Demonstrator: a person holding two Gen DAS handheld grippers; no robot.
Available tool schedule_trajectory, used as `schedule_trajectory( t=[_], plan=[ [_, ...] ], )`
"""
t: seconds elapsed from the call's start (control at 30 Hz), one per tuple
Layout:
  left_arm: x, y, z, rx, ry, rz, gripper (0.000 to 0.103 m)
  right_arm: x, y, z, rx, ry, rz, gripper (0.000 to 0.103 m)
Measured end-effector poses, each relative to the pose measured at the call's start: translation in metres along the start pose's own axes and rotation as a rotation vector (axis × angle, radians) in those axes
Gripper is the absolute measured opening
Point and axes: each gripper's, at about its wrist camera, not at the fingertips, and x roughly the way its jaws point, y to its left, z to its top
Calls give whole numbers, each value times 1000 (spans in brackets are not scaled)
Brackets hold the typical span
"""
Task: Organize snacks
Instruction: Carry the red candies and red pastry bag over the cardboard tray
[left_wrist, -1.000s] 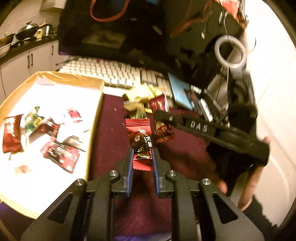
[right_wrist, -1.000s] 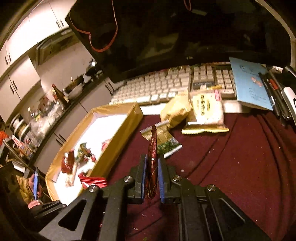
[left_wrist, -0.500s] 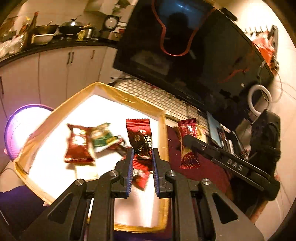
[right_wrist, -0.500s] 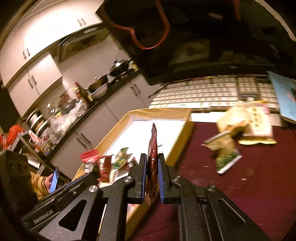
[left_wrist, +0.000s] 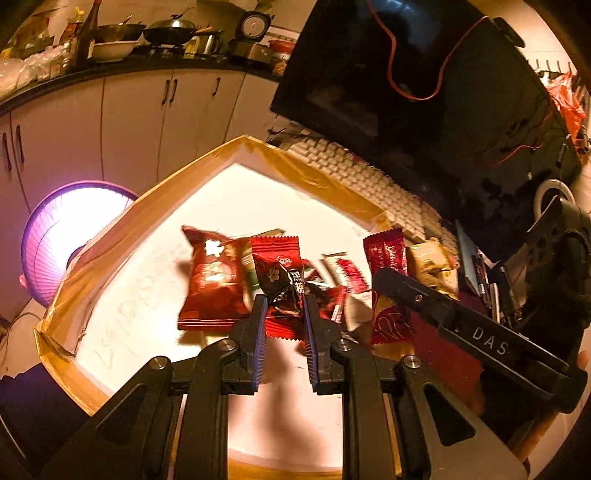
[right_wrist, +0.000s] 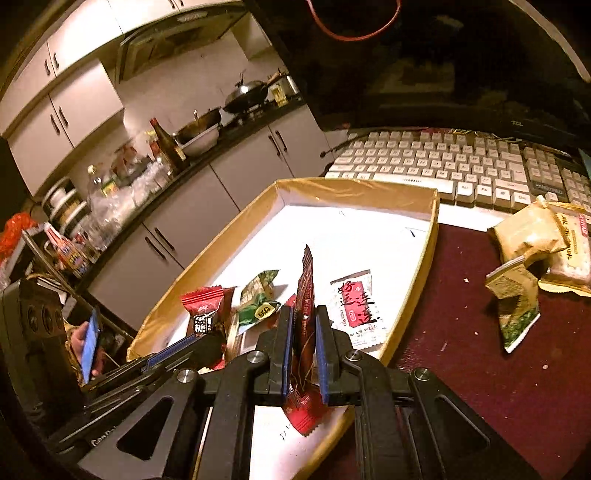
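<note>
Fingers of the left gripper (left_wrist: 283, 314) pinched a red-and-black candy (left_wrist: 281, 286) at mid-frame above the tray (left_wrist: 110, 240); the right gripper (right_wrist: 303, 343) clamped a red packet (right_wrist: 305, 295) edge-on over the tray's lower-right rim. Best to lower each, then part the fingers over bare white floor, away from the packets lying at centre.

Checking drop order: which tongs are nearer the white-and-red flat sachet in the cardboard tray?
Right. The right tongs hold a dark red wrapper directly beside the white-and-red flat sachet; the left tongs, gripping a red-and-black candy, sit farther over, past the green packet.
</note>
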Motion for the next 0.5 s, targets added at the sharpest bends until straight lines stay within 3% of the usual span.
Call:
schedule_trajectory(
  t=[0.13,0.5],
  plan=[
    [9,6,-1,5,20,51,16,13,4,0,-15,35,-44,11],
    [15,5,-5,26,38,70,17,29,10,-5,-51,70,-105,15]
  ],
)
